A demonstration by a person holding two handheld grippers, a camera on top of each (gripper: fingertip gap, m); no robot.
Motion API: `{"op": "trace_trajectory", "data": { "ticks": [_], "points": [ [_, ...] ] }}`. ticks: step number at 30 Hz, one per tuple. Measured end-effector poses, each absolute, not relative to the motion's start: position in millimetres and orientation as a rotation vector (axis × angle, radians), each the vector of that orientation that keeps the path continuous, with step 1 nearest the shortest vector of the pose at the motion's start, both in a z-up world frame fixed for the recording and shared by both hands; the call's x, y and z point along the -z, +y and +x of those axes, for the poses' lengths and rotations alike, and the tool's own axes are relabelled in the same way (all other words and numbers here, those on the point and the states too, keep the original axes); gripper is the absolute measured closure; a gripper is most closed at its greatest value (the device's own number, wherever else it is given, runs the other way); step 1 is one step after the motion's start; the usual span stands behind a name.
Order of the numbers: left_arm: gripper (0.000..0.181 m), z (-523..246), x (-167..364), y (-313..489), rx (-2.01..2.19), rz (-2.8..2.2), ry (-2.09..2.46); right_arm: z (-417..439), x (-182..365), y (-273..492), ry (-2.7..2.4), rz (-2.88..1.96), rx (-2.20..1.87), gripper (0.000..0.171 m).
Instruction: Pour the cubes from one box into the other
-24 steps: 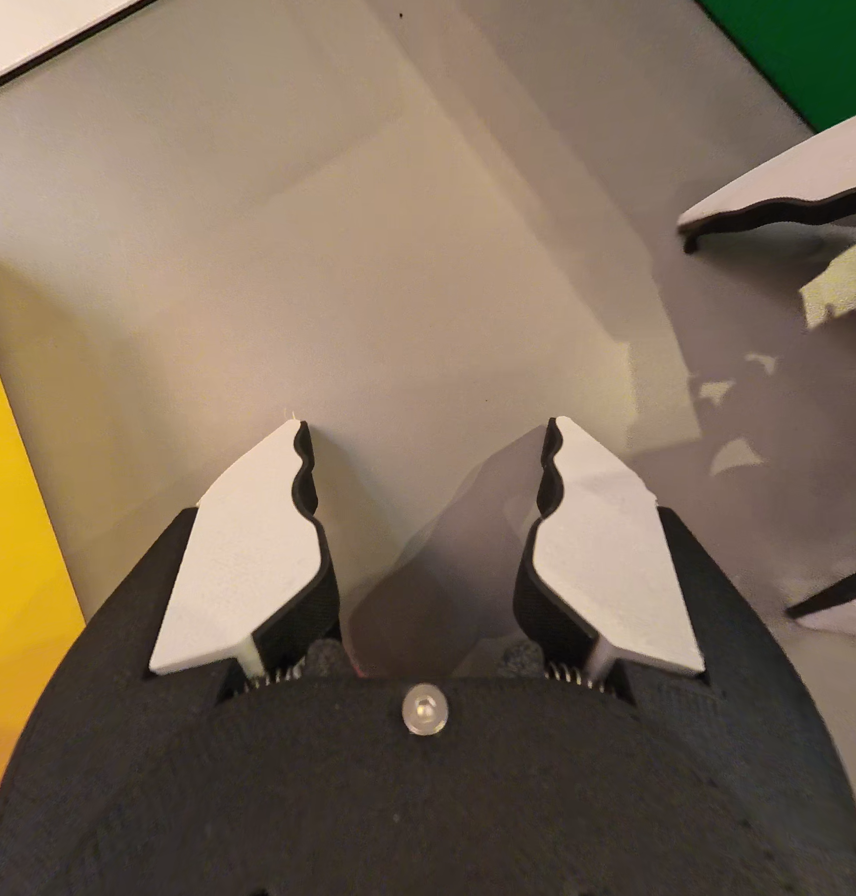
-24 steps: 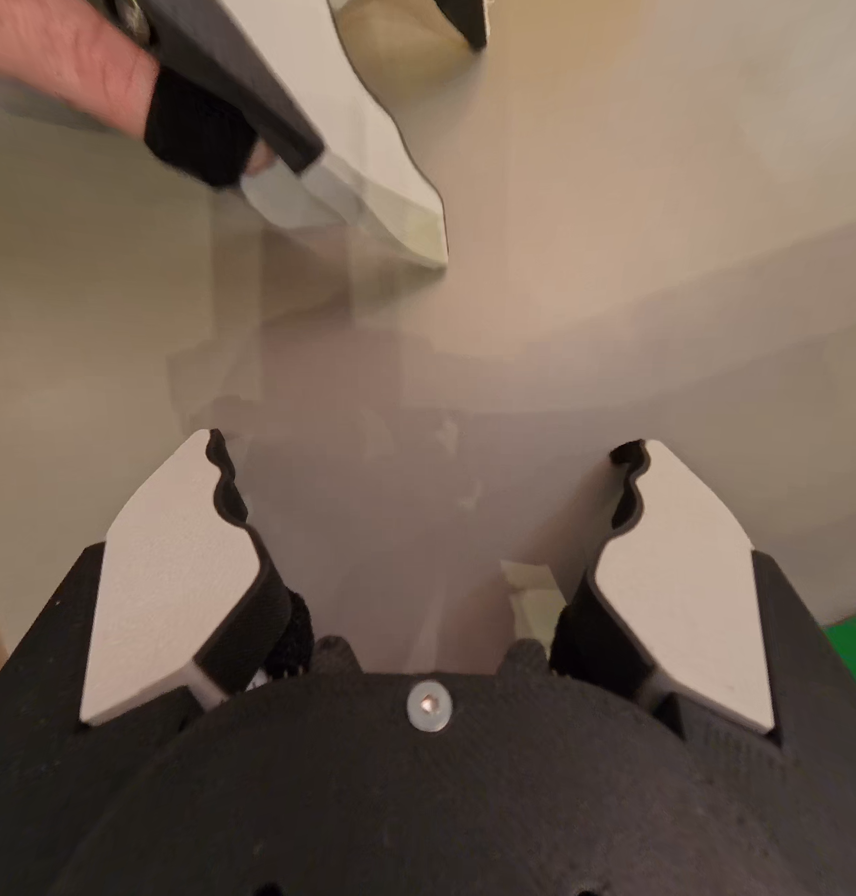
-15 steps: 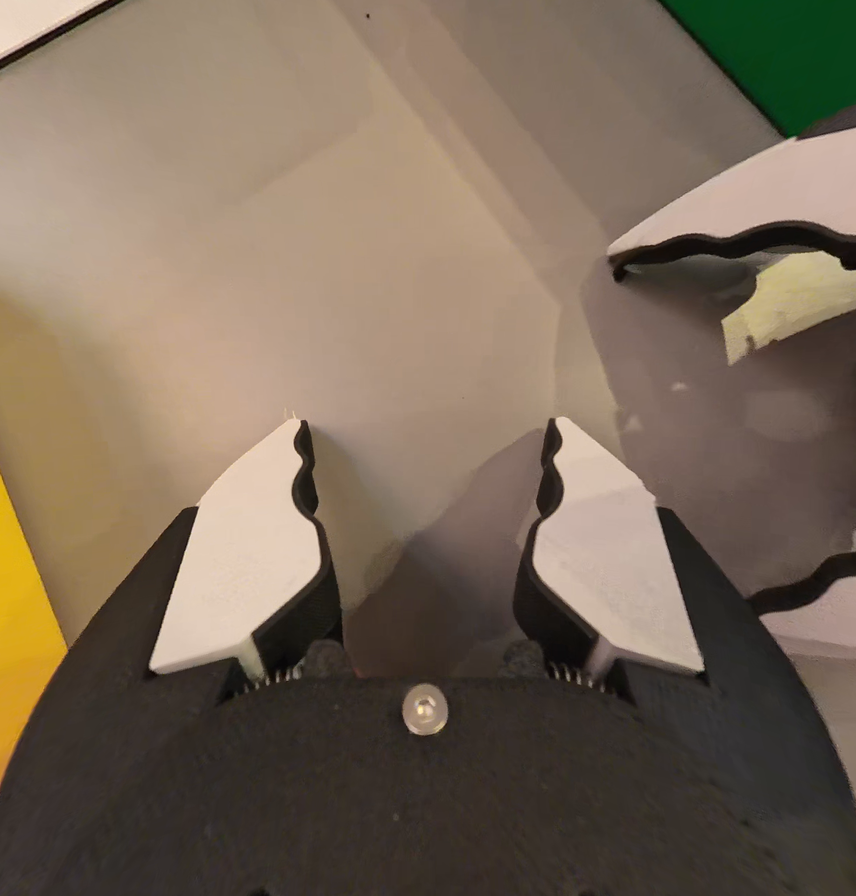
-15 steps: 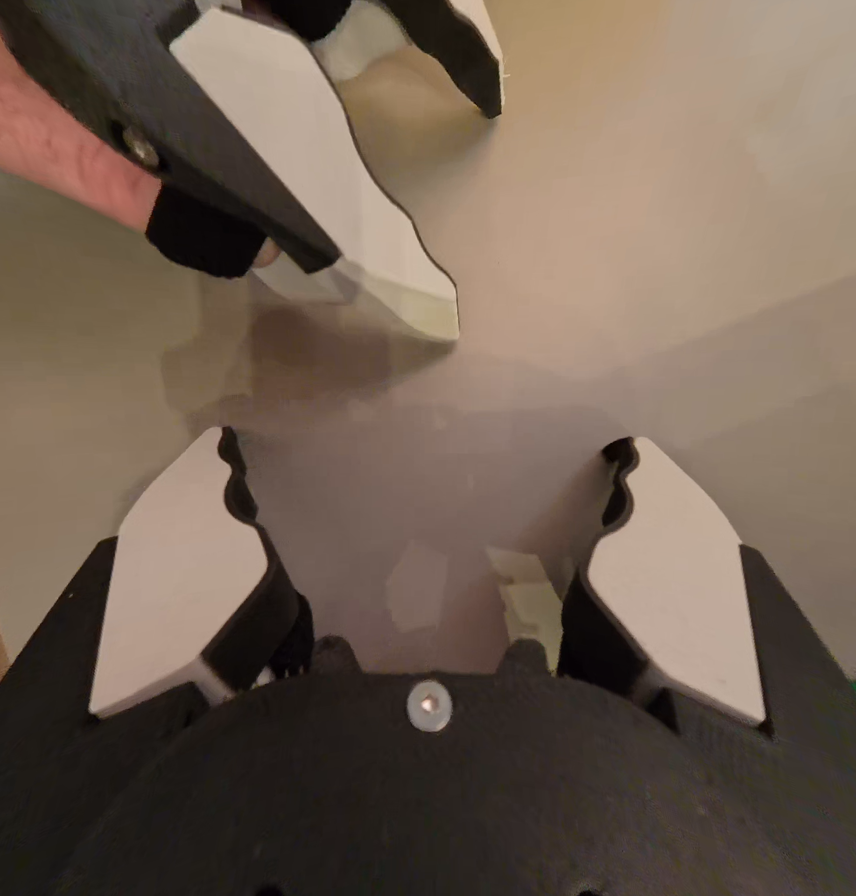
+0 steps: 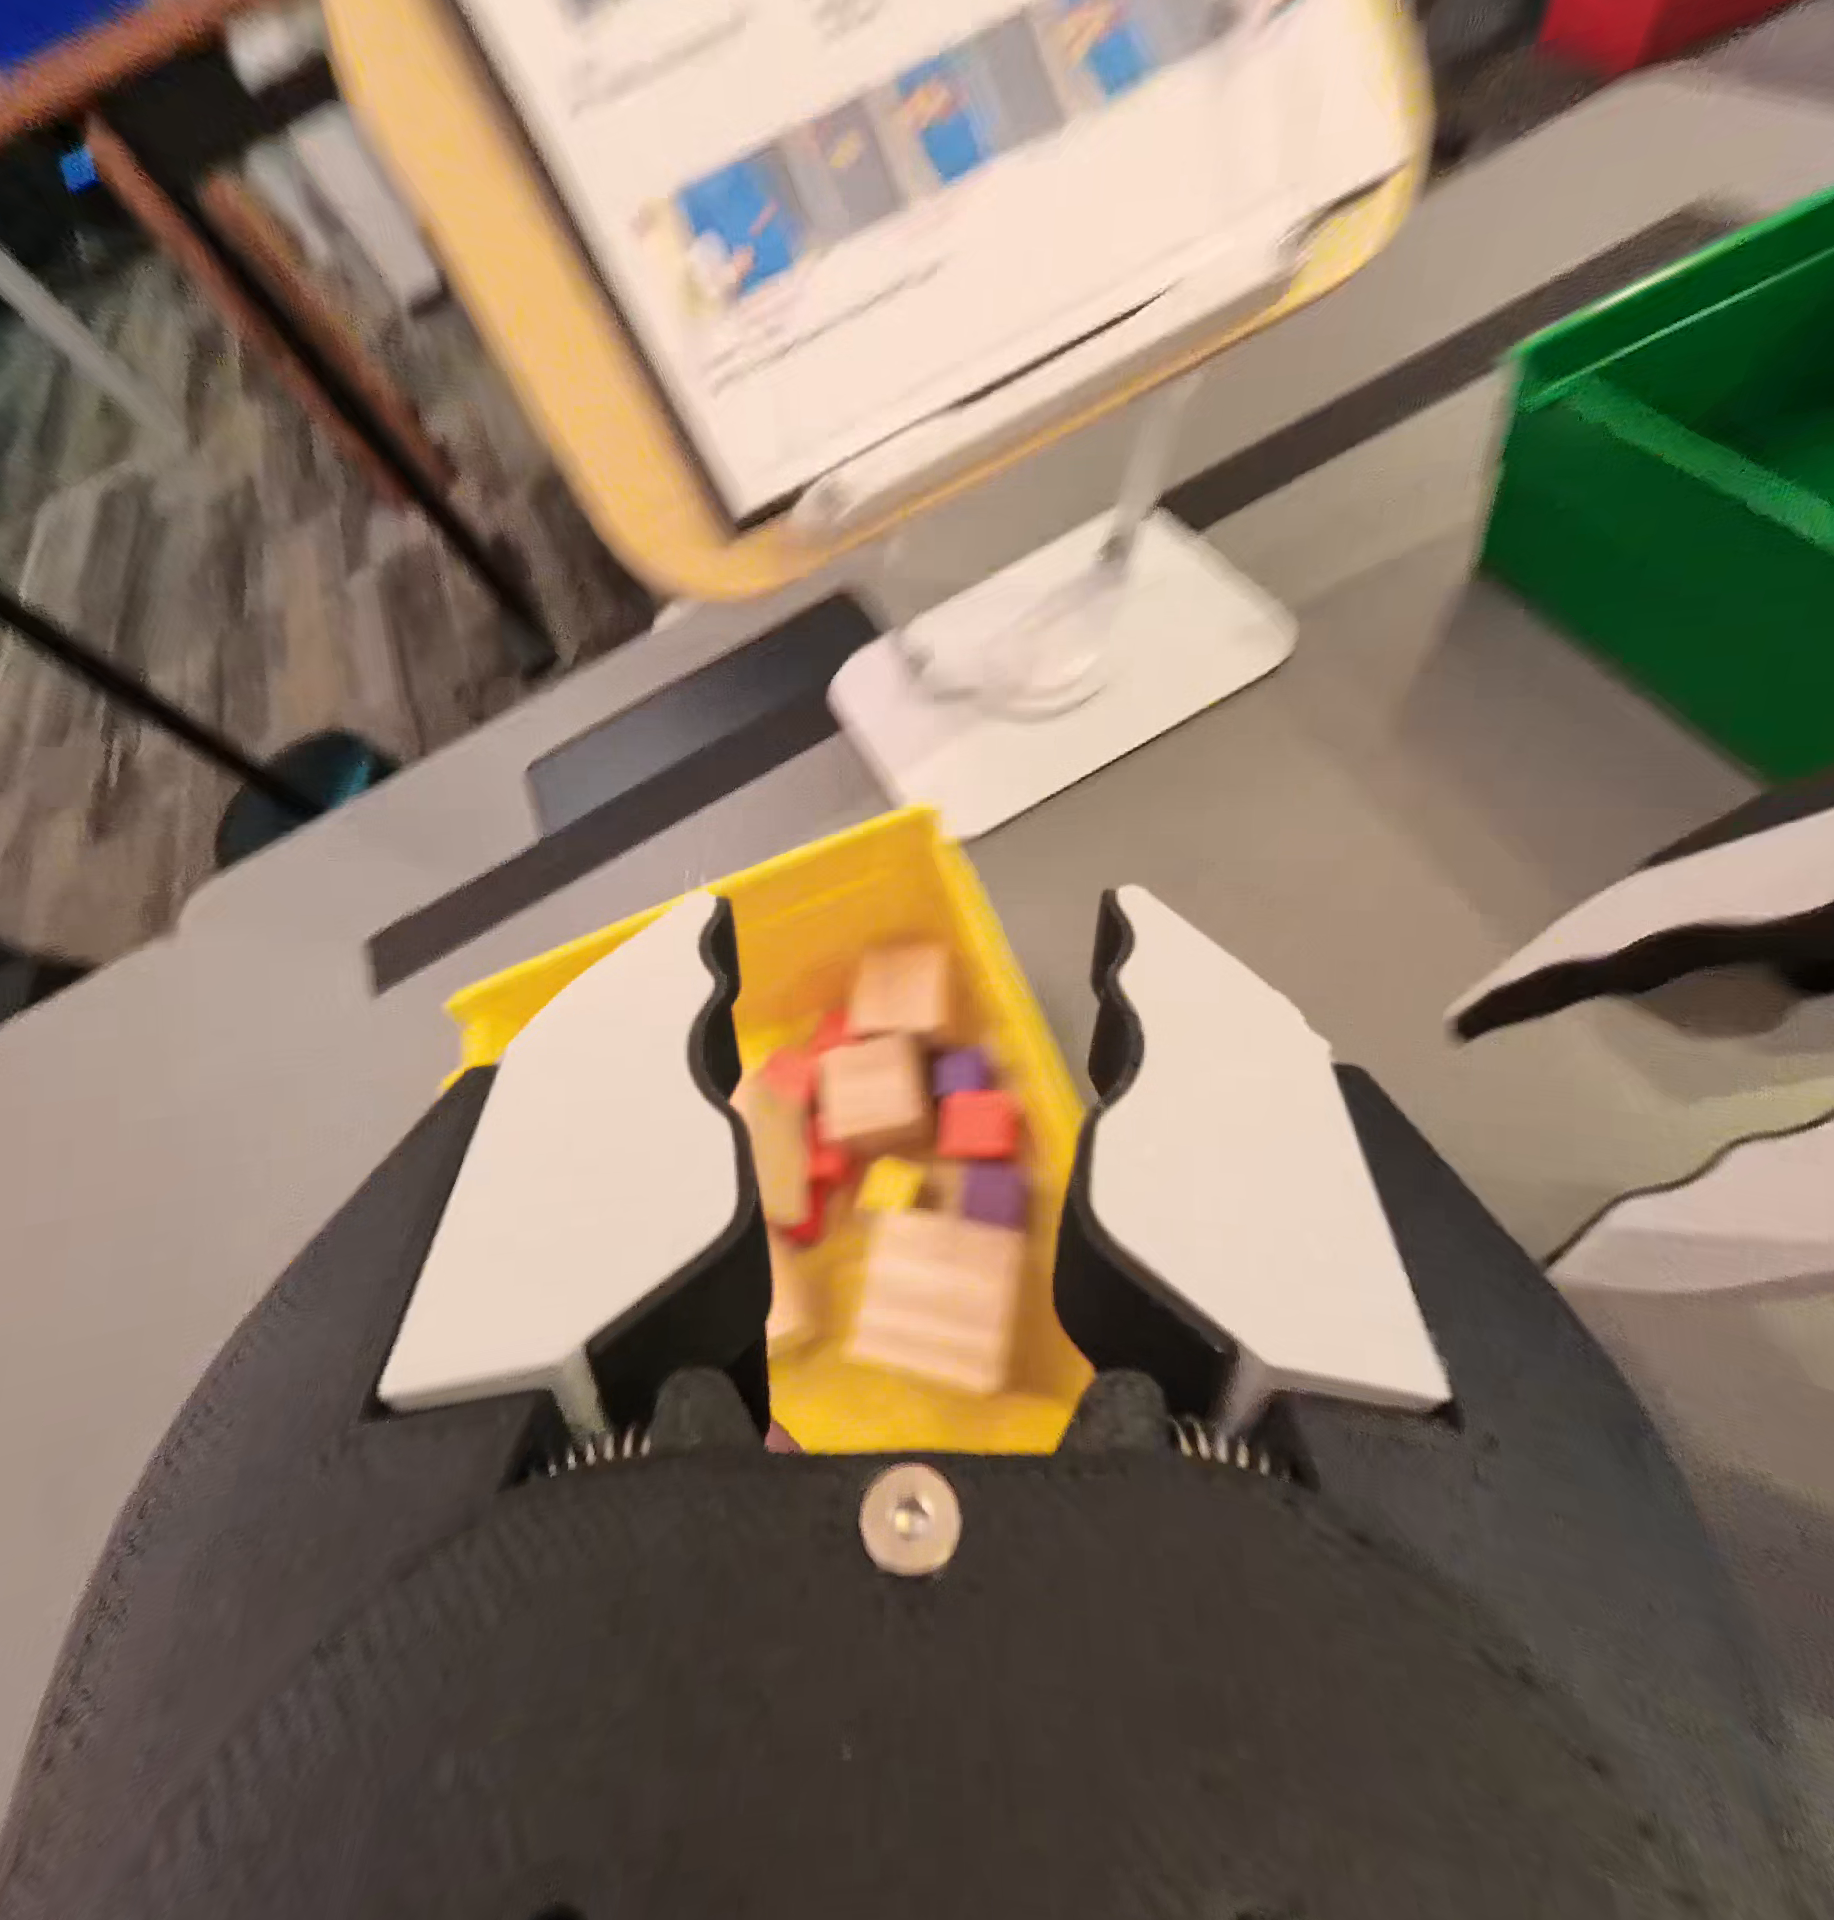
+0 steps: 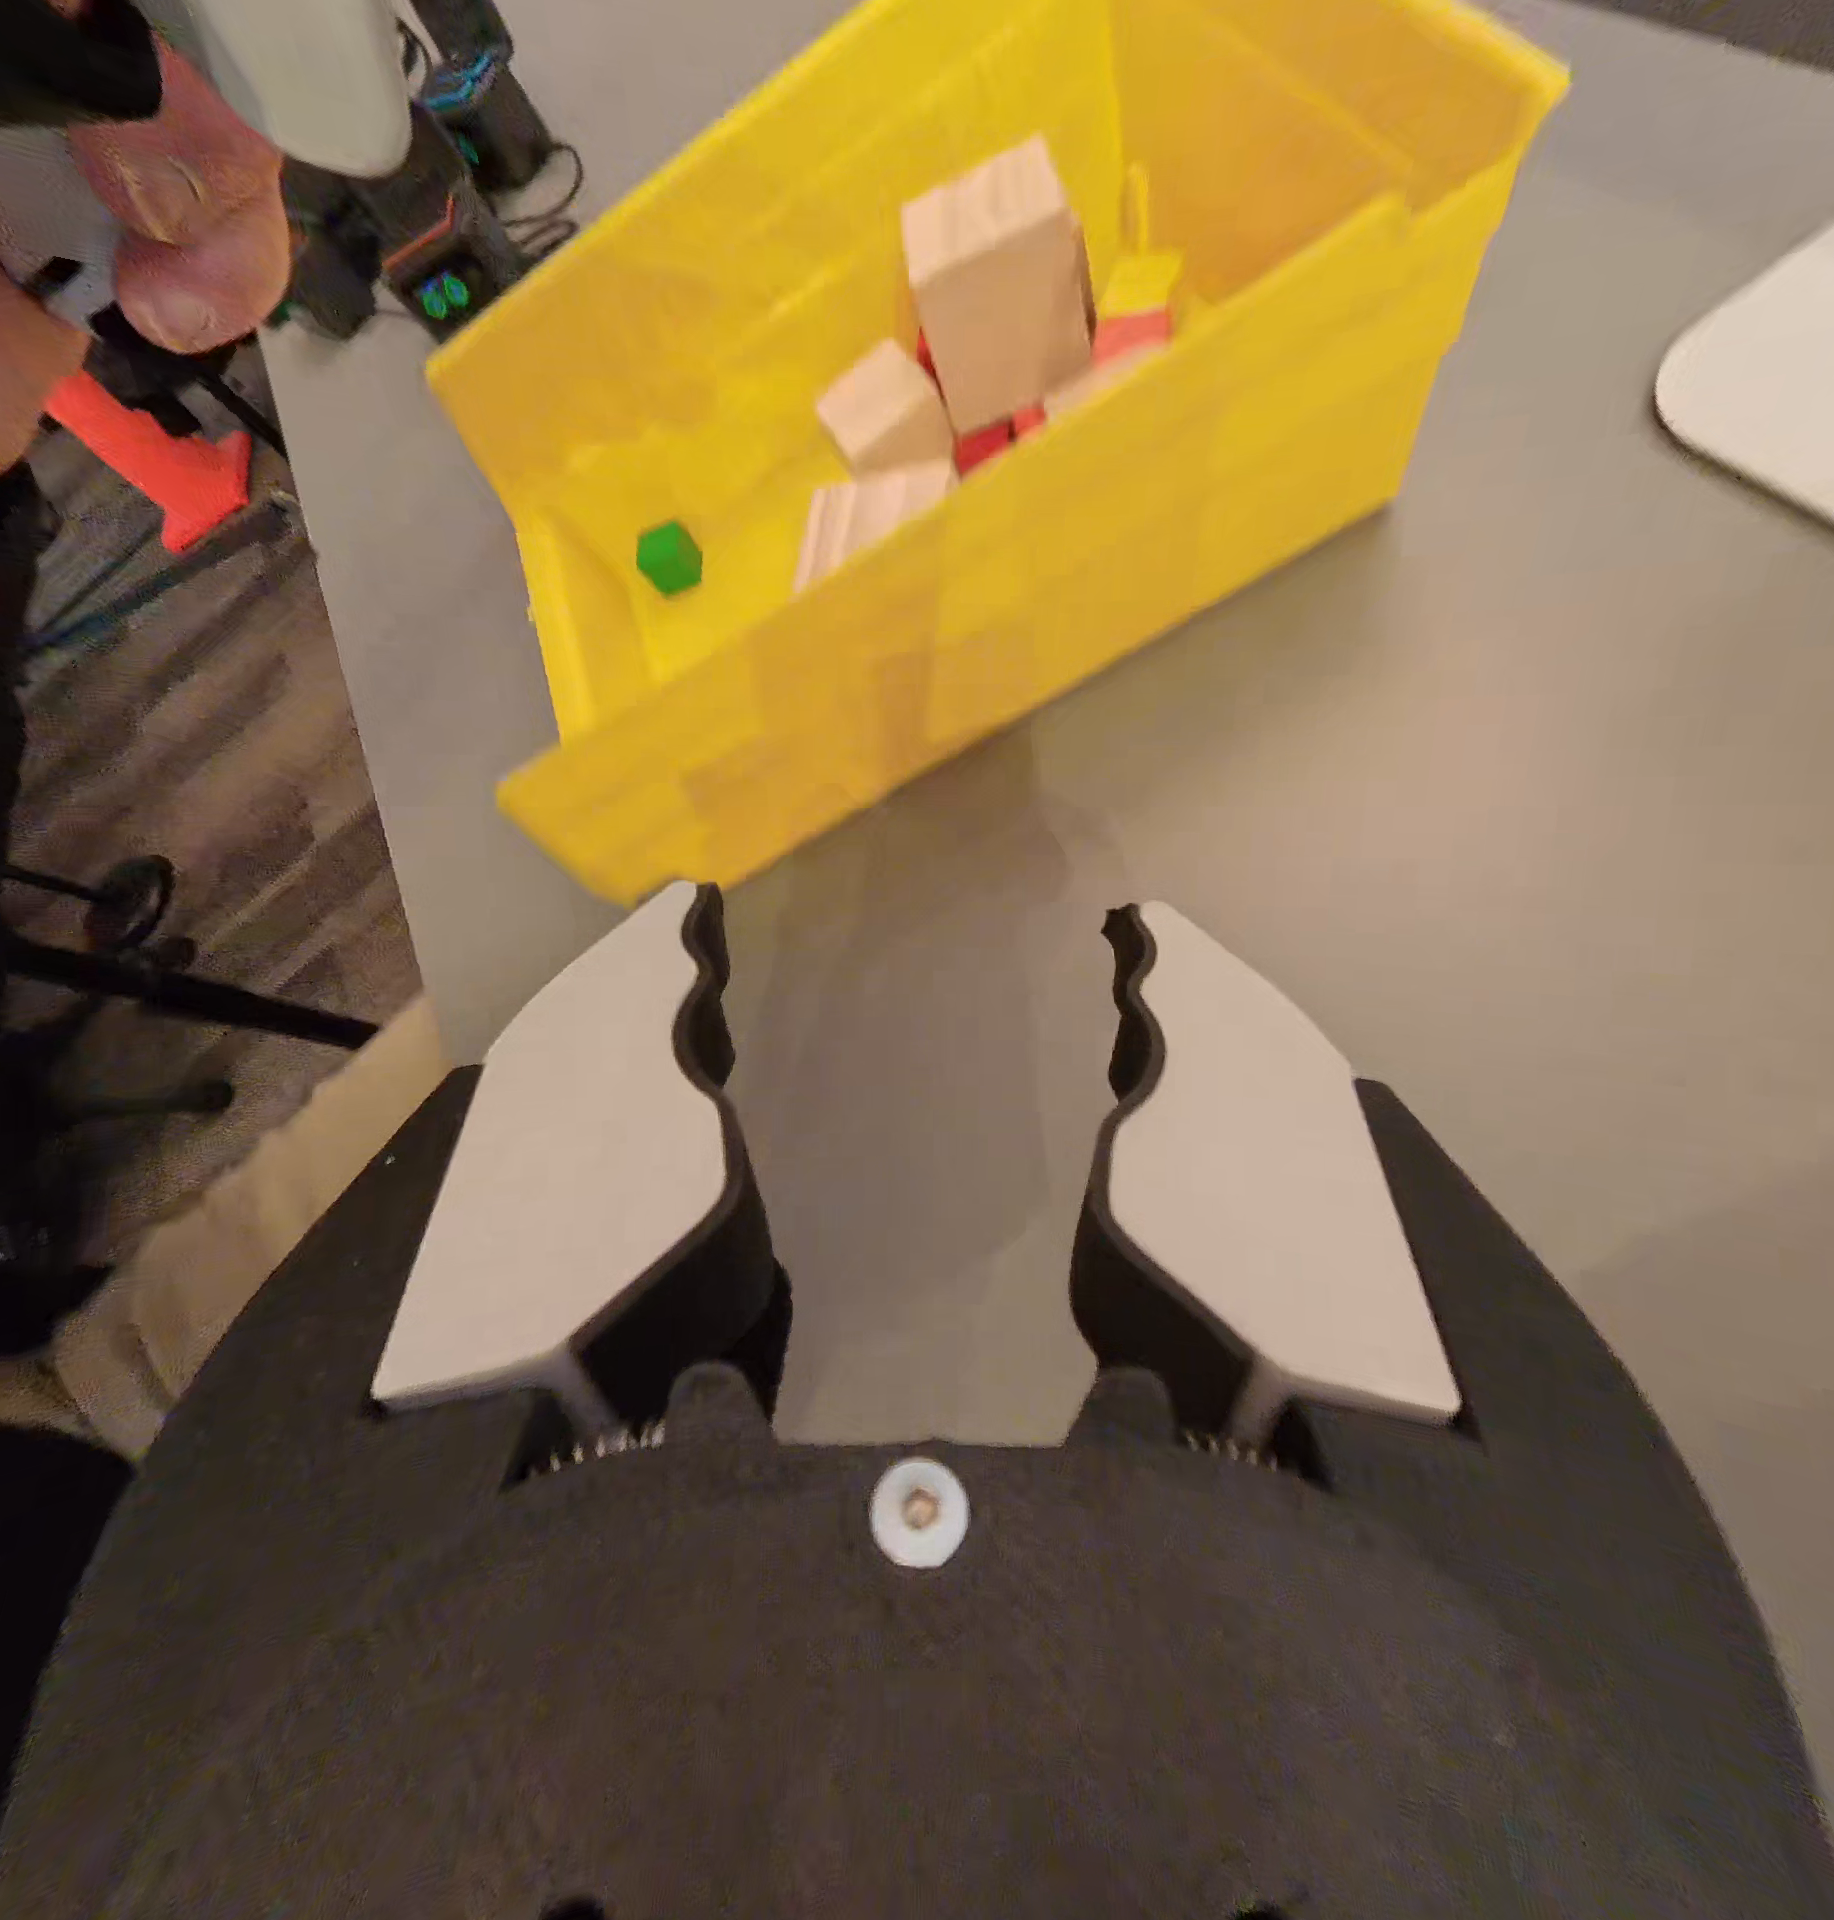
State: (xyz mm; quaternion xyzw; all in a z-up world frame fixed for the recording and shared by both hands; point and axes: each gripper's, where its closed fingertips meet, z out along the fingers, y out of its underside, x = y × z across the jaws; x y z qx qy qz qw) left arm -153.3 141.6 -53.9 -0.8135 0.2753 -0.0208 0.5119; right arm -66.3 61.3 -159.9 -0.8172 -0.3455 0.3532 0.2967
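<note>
1. Two boxes: yellow box point(image 6: 996, 582) w/ cubes point(image 6: 986, 301) on grey table point(image 6: 1412, 935); green box point(image 5: 1713, 499) well to its right, looks empty.
2. Left gripper point(image 5: 908, 925) spread above yellow box, grasping nothing.
3. Right gripper point(image 6: 913, 914) also spread, empty, just short of yellow box's long wall.
4. Prob. stiff thin plastic, light; wooden cubes loose, will shift when tipped. Grip the rim at a short end wall.
</note>
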Motion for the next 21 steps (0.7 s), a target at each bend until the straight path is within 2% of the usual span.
{"op": "trace_trajectory", "data": {
  "ticks": [1, 6, 9, 10, 13, 16, 18, 21],
  "points": [
    [0.115, -181.9, 58.3, 155.7, 0.014, -2.016, 0.638, -80.2, 155.8, 71.7, -0.9, -2.191, -0.968, 0.104],
    [0.107, -296.7, 128.8, 211.8, 0.021, -2.363, 0.5, -135.8, 160.6, 130.6, -0.833, -2.257, -0.928, 0.101],
    [0.103, -340.8, 190.5, 217.4, -0.057, -2.606, 0.539, -157.8, 184.3, 145.4, -0.861, -2.376, -0.924, 0.092],
    [0.104, -343.0, 205.4, 215.4, -0.016, -2.663, 0.556, -159.5, 194.6, 147.9, -0.896, -2.418, -0.877, 0.094],
    [0.12, -326.2, 226.2, 214.9, 0.31, -2.714, 0.481, -161.9, 210.8, 147.2, -0.971, -2.479, -0.845, 0.099],
    [0.137, -319.2, 237.8, 204.6, 0.356, -2.752, 0.579, -137.5, 202.0, 142.7, -1.045, -2.456, -0.724, 0.099],
    [0.146, -314.3, 242.5, 194.6, 0.4, -2.79, 0.645, -88.6, 186.9, 145.4, -1.018, -2.462, -0.544, 0.073],
    [0.161, -321.1, 247.1, 196.7, 0.317, -2.765, 0.705, 24.2, 154.8, 158.6, -0.872, -2.43, -0.165, 0.087]
  ]
}}
